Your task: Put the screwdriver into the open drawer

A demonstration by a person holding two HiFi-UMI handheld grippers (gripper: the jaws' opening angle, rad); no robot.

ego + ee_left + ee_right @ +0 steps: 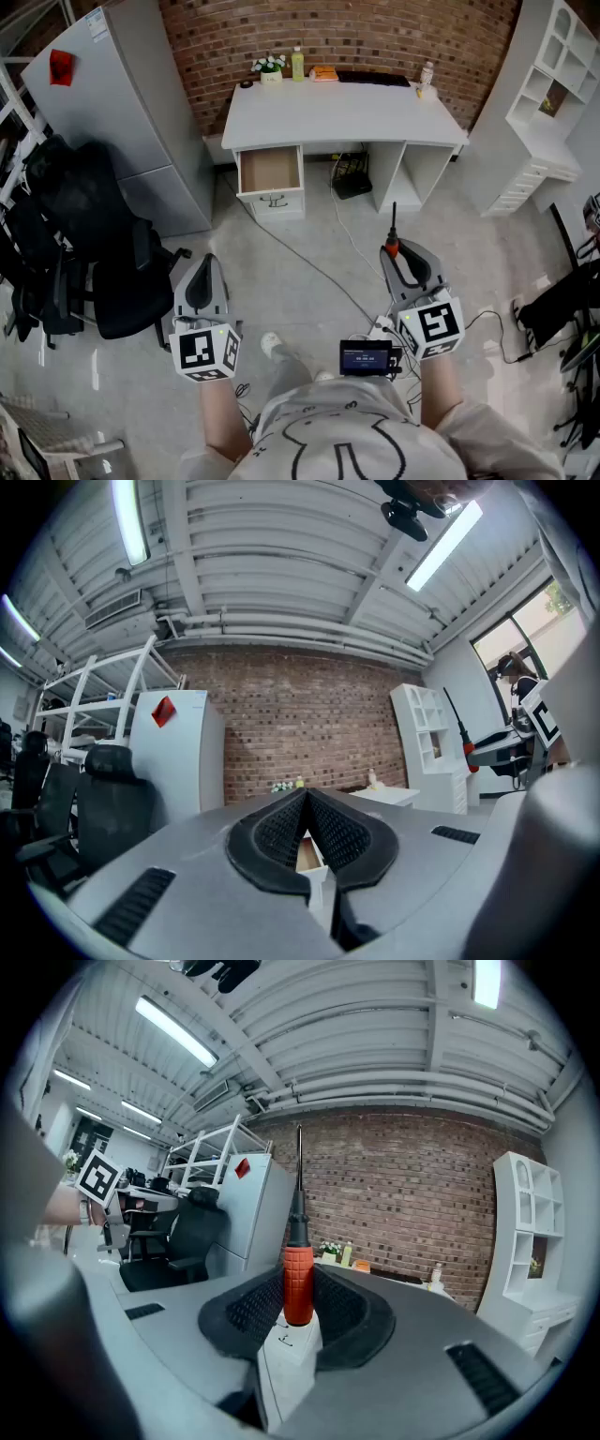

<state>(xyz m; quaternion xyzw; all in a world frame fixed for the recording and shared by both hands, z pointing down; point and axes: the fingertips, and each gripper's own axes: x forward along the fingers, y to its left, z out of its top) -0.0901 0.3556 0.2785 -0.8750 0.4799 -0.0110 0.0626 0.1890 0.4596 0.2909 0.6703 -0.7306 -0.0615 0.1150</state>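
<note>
The screwdriver (393,246) has a red handle (298,1282) and a thin black shaft pointing up and away. My right gripper (394,251) (298,1290) is shut on the handle. It hovers over the floor, well short of the white desk (342,117). The open drawer (270,170) is pulled out at the desk's left side, and its wooden inside shows. My left gripper (208,260) (307,805) is shut on nothing, low at the left above the floor. A sliver of the drawer (306,853) shows between its pads.
A tall grey cabinet (122,103) and black office chairs (84,253) stand at the left. White shelving (553,103) is at the right. Cables (309,264) run across the floor from under the desk. A bottle (298,64), a small plant (270,67) and other items sit at the desk's back edge.
</note>
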